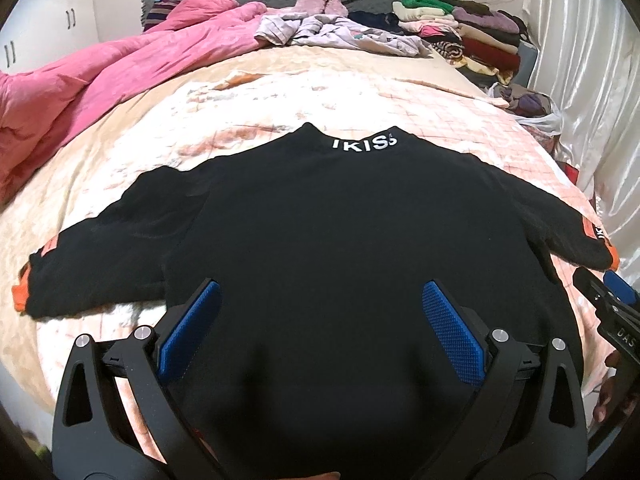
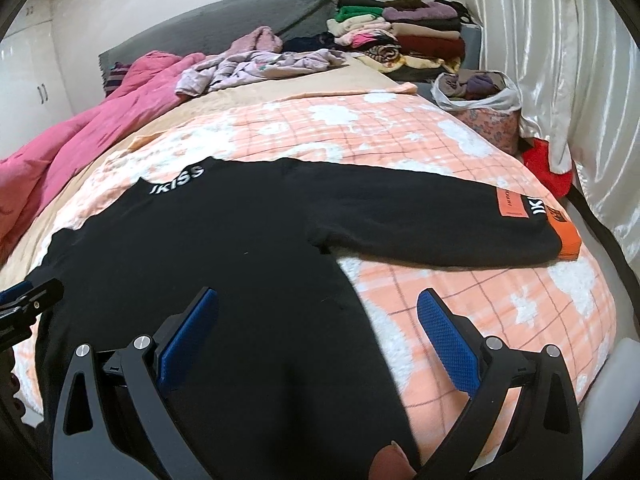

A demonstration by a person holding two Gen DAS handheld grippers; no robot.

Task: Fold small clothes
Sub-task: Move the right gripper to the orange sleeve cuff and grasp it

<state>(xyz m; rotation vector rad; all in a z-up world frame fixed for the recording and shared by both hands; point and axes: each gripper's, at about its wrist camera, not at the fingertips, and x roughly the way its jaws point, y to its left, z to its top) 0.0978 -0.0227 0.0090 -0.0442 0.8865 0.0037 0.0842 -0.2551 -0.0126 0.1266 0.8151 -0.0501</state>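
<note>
A small black sweater (image 1: 320, 216) with white "IKISS" lettering on the collar and orange cuffs lies spread flat on the bed, collar away from me, both sleeves out to the sides. It also shows in the right wrist view (image 2: 224, 232), its right sleeve (image 2: 440, 216) stretched to the right. My left gripper (image 1: 320, 296) is open and empty, hovering over the sweater's lower body. My right gripper (image 2: 318, 300) is open and empty over the sweater's lower right edge; it shows at the far right of the left wrist view (image 1: 612, 300). The left gripper appears at the left edge of the right wrist view (image 2: 28, 296).
The peach checked blanket (image 2: 460, 152) covers the bed. A pink quilt (image 1: 100, 80) lies bunched at the left. Loose light clothes (image 1: 340, 32) and stacks of folded clothes (image 1: 460, 28) sit at the far end. A bag of clothes (image 2: 476, 96) stands by the white curtain (image 2: 560, 60).
</note>
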